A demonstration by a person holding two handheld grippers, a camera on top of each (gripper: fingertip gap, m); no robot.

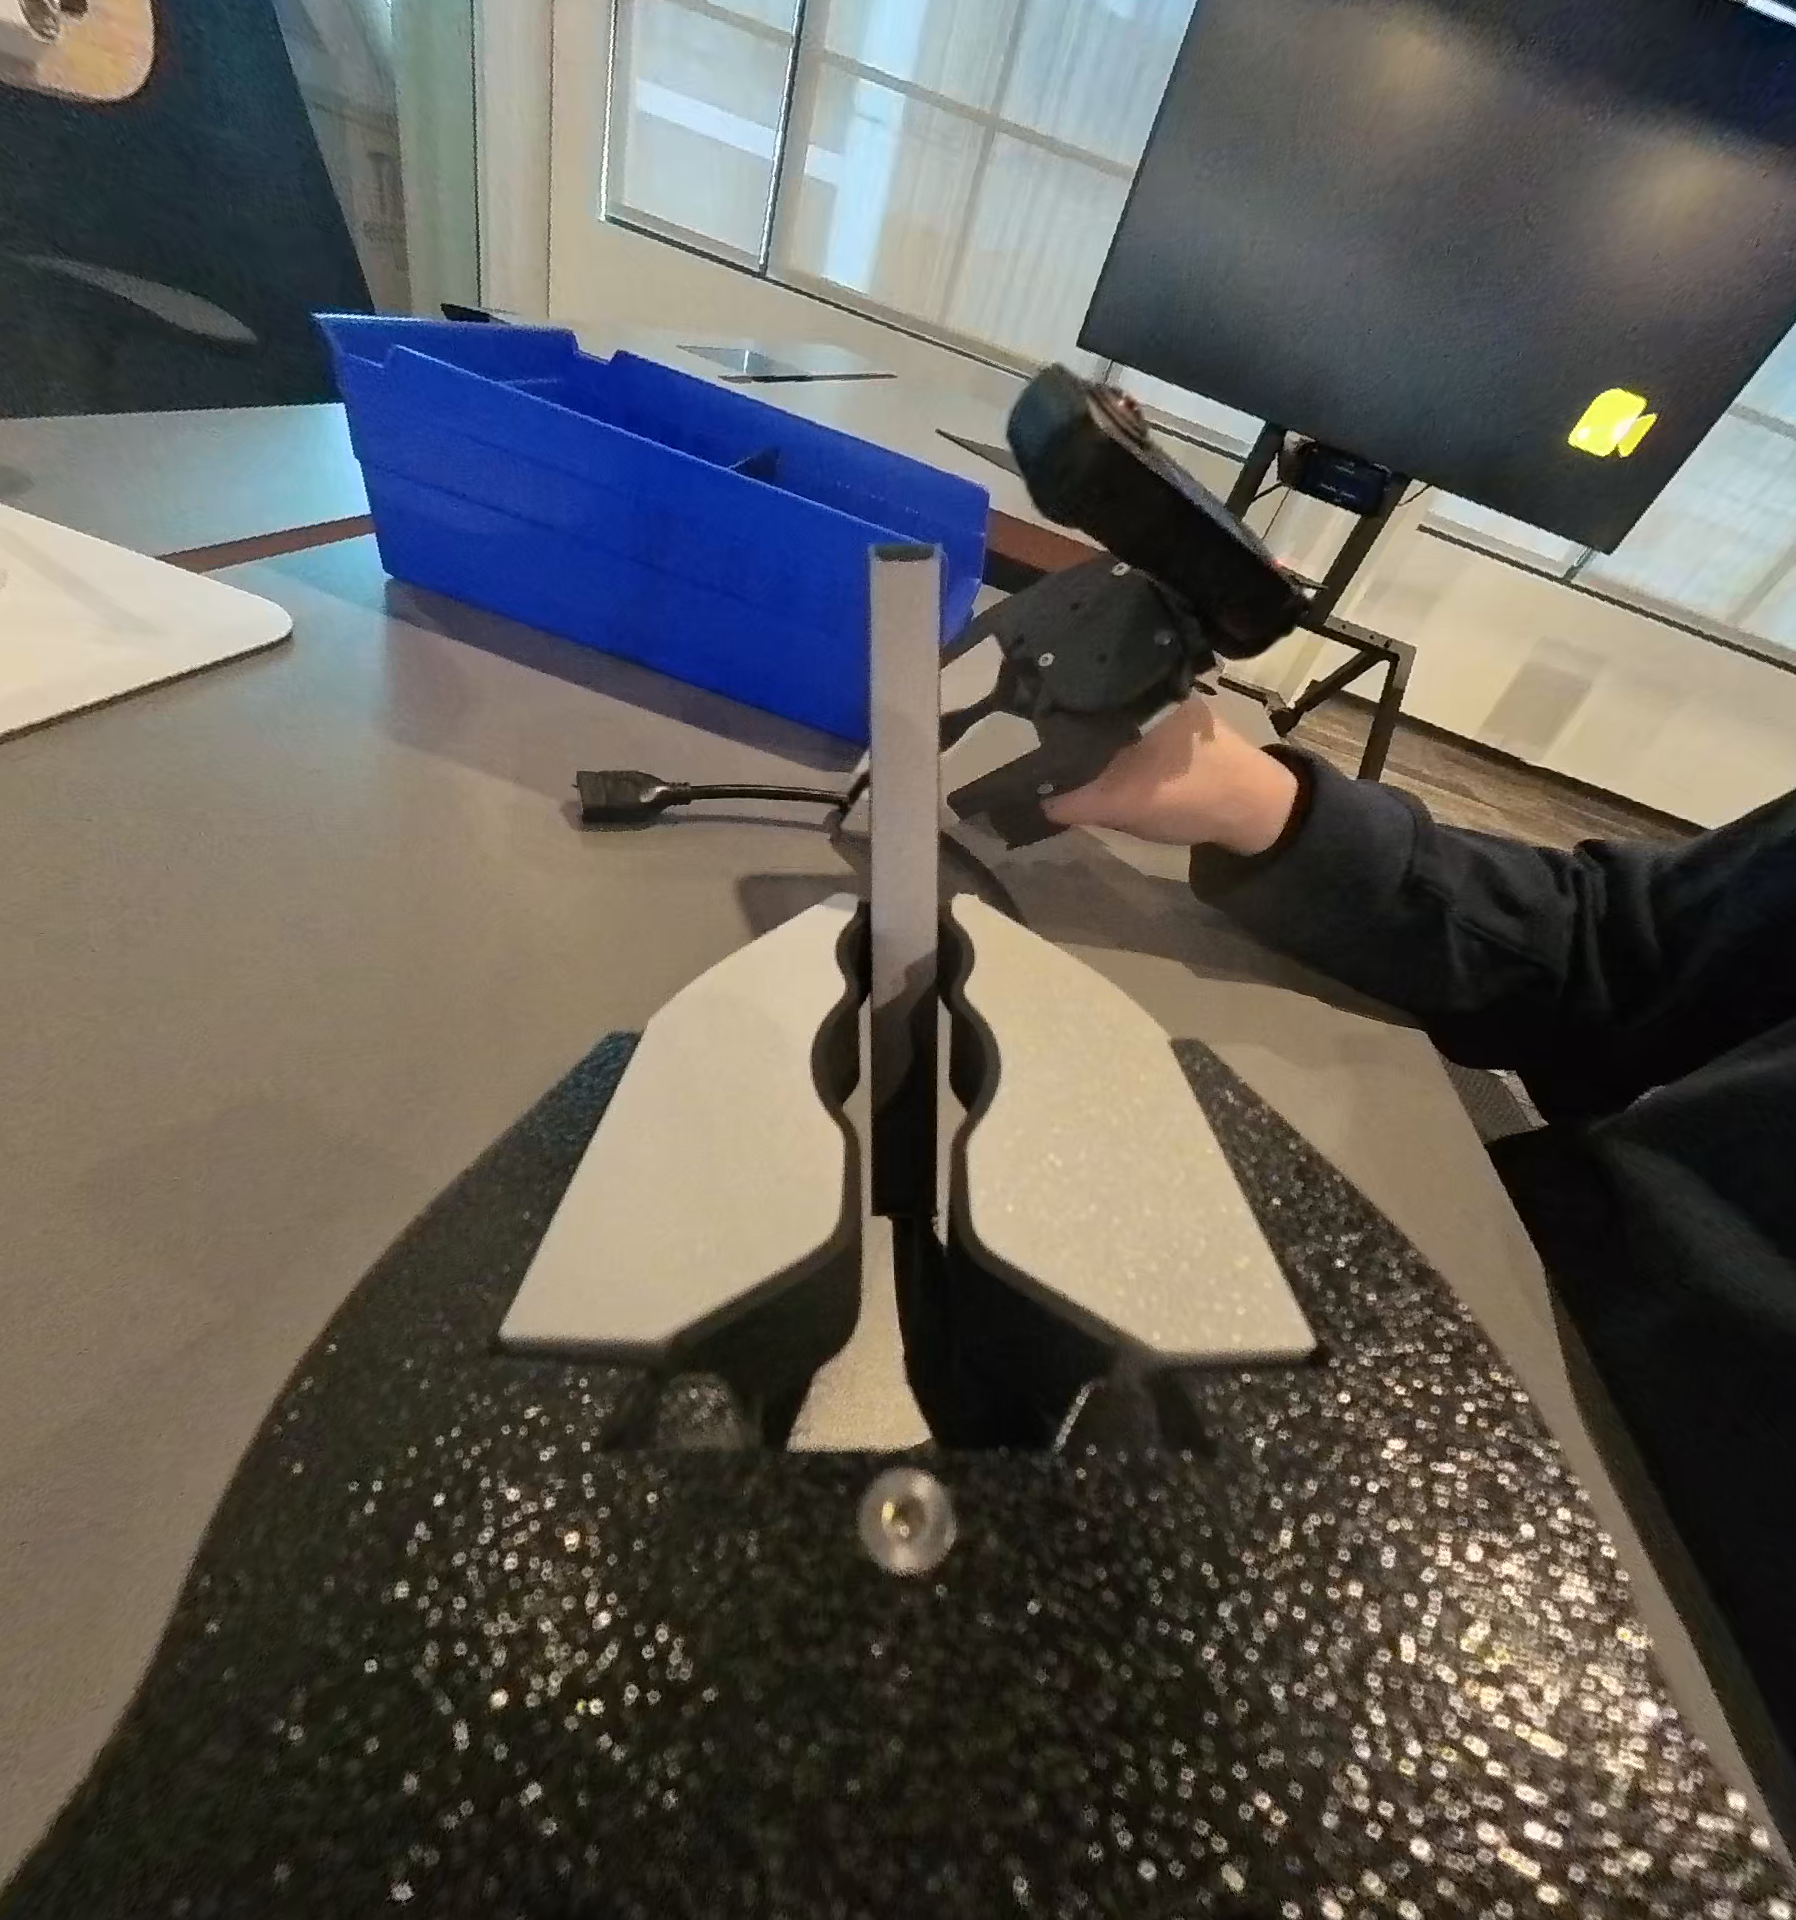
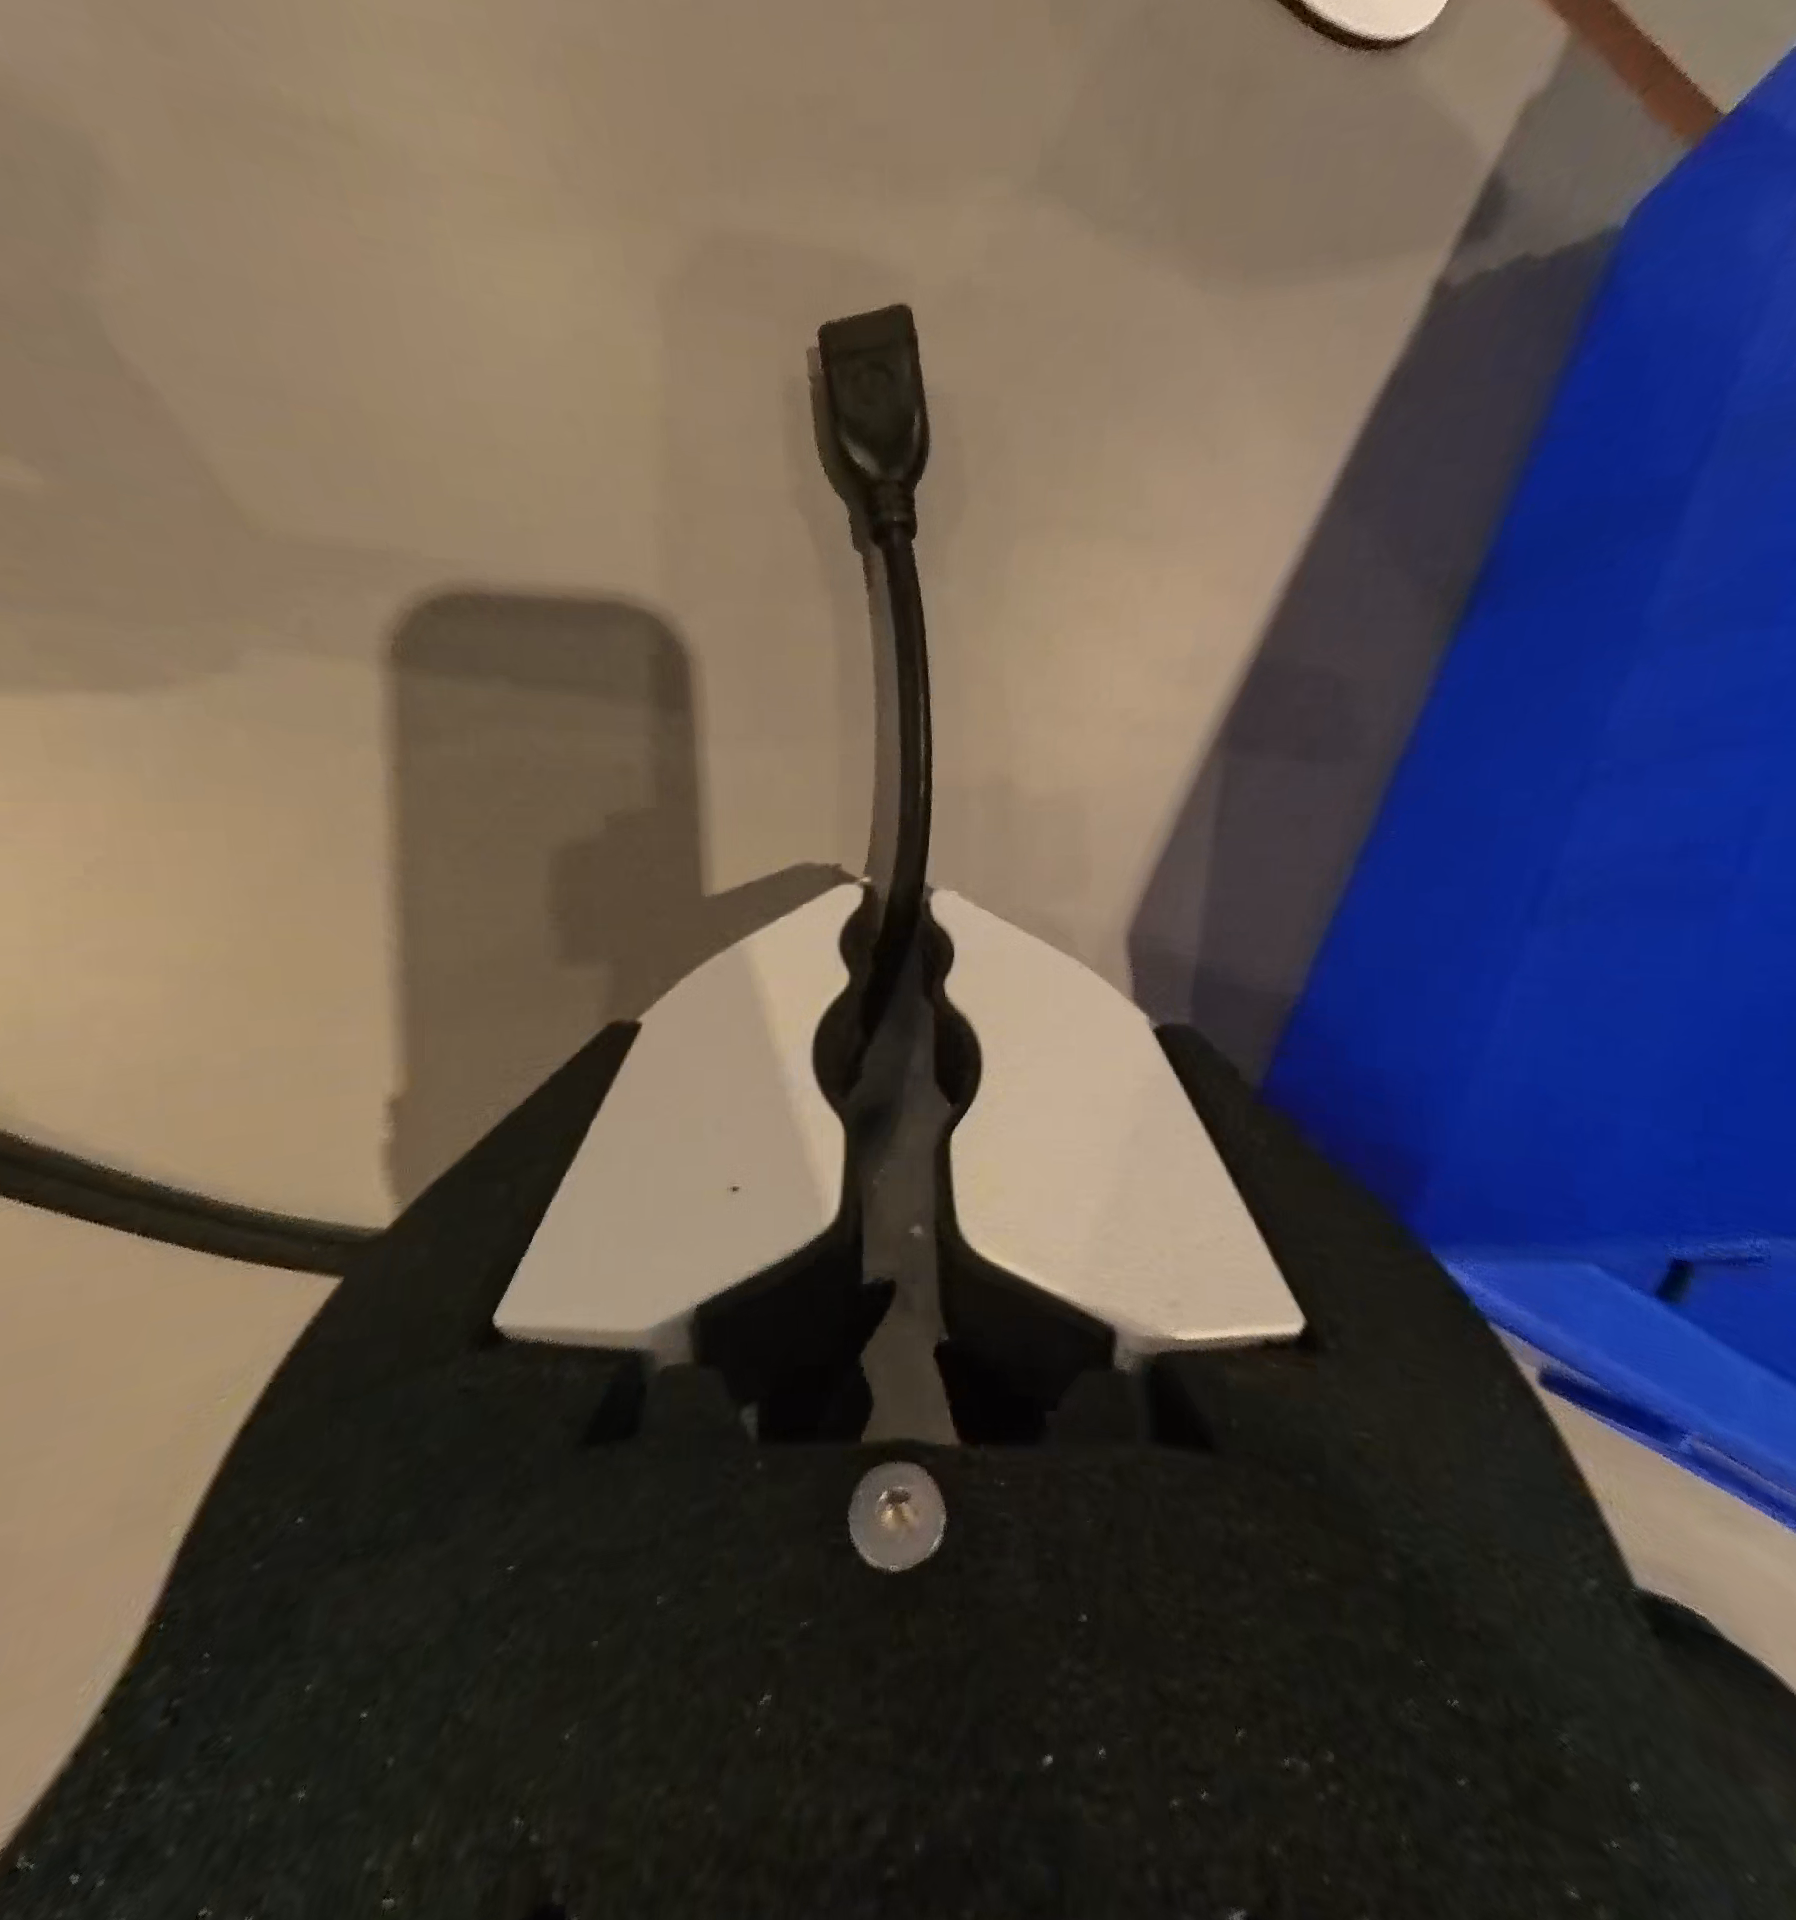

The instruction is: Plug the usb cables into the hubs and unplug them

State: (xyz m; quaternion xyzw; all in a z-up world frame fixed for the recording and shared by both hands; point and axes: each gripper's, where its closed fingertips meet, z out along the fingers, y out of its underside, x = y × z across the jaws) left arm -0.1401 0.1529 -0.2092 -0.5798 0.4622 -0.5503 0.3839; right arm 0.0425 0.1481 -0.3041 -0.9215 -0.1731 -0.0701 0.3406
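1. Table (image 1: 250, 935): a grey surface filling the lower left of the left wrist view; it carries everything else and gives the cable a flat rest.
2. Blue bin (image 1: 613, 540): stands at upper centre, behind the work area, so probably storage rather than part of the current step.
3. Left gripper (image 1: 906, 935): occupies the lower centre of its own view; its fingers are clamped on the hub (image 1: 906, 748), a slim grey bar held upright on its narrow edge and projecting forward. This pose probably presents a port face toward the other tool, though no port is visible from here.
4. Right gripper (image 2: 899, 899): fills the lower half of the right wrist view, its fingers closed on the usb cable (image 2: 899, 727) partway along. In the left wrist view it sits right of centre, partly behind the hub.
5. Connector (image 2: 868, 405): the cable's black end, upper centre, lies free past the fingertips, close to the table and not mated with the hub, so insertion appears still to come.
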